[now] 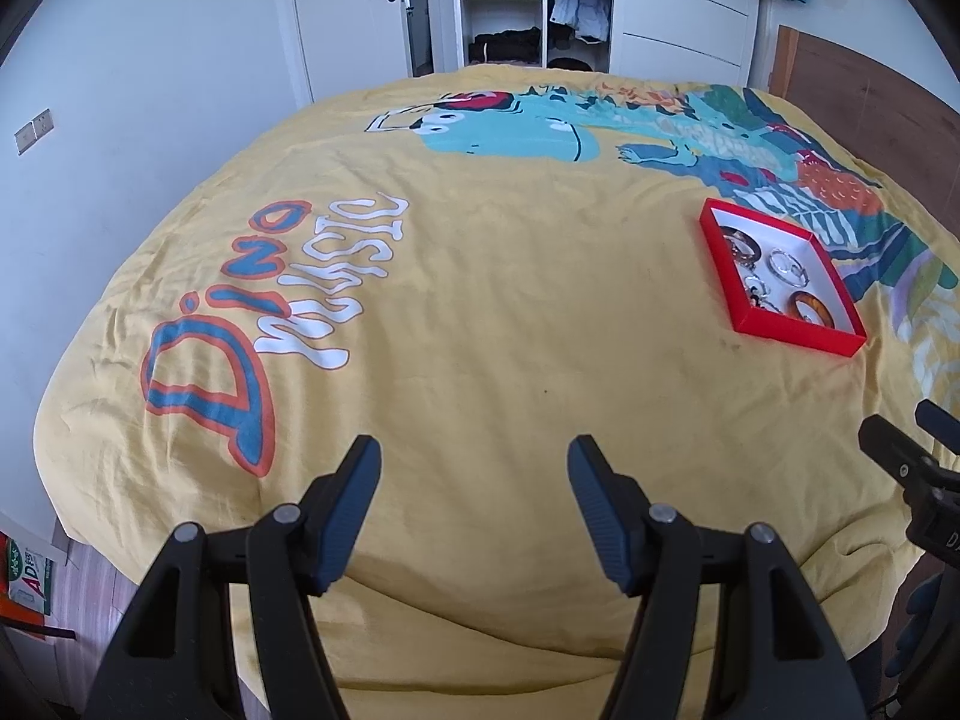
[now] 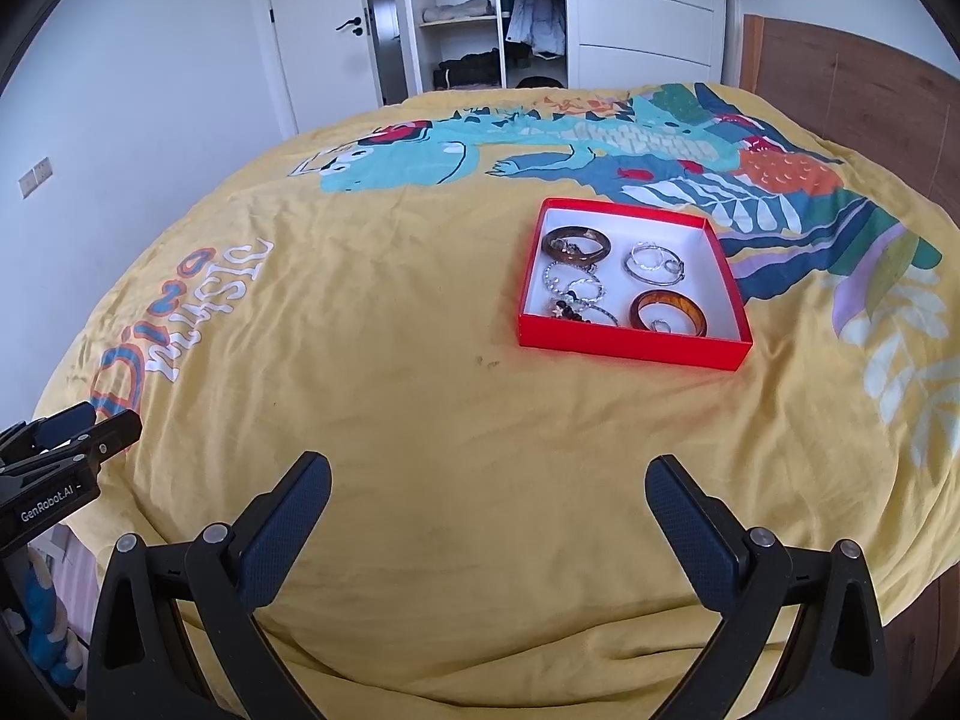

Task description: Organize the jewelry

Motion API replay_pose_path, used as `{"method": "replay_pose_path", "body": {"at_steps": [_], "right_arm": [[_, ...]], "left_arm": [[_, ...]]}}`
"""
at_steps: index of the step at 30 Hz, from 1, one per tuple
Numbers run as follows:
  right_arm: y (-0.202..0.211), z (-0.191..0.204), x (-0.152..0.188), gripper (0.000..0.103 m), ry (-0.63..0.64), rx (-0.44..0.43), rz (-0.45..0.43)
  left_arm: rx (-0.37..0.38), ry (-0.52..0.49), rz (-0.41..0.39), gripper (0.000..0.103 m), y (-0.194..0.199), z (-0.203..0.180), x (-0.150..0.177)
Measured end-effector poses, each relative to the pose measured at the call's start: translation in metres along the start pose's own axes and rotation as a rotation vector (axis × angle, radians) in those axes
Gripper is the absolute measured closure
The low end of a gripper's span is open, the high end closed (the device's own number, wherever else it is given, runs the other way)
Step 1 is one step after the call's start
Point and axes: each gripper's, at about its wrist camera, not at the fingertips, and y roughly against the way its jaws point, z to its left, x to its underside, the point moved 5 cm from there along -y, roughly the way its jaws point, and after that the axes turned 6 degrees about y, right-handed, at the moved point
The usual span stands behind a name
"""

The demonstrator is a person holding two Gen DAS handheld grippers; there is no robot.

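Note:
A shallow red box (image 2: pixel 630 348) with a white inside lies on the yellow bedspread; it also shows in the left wrist view (image 1: pixel 798 330). In it lie two brown bangles (image 2: pixel 667 311) (image 2: pixel 576 245), silver rings (image 2: pixel 654 261), silver chain bracelets (image 2: pixel 573 285) and a dark beaded piece (image 2: pixel 570 311). My right gripper (image 2: pixel 489 480) is open and empty, well short of the box. My left gripper (image 1: pixel 474 462) is open and empty, near the bed's front, left of the box. Each gripper shows at the edge of the other's view (image 2: pixel 66 438) (image 1: pixel 912 450).
The bedspread (image 2: pixel 390 390) has a dinosaur print and "Dino" lettering. A wooden headboard (image 2: pixel 852 84) stands at the right. An open wardrobe (image 2: pixel 480 12) and a white door (image 2: pixel 324 30) stand beyond the bed. A white wall runs along the left.

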Motion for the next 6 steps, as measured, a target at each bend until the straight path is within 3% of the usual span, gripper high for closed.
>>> {"method": "replay_pose_path", "body": {"at_steps": [6], "right_arm": [[-0.0015,-0.0001,0.0011,0.000,-0.005,0.000,0.001]], "left_arm": [[0.005,-0.002,0.003,0.040,-0.0013,-0.0007,0.0018]]}}
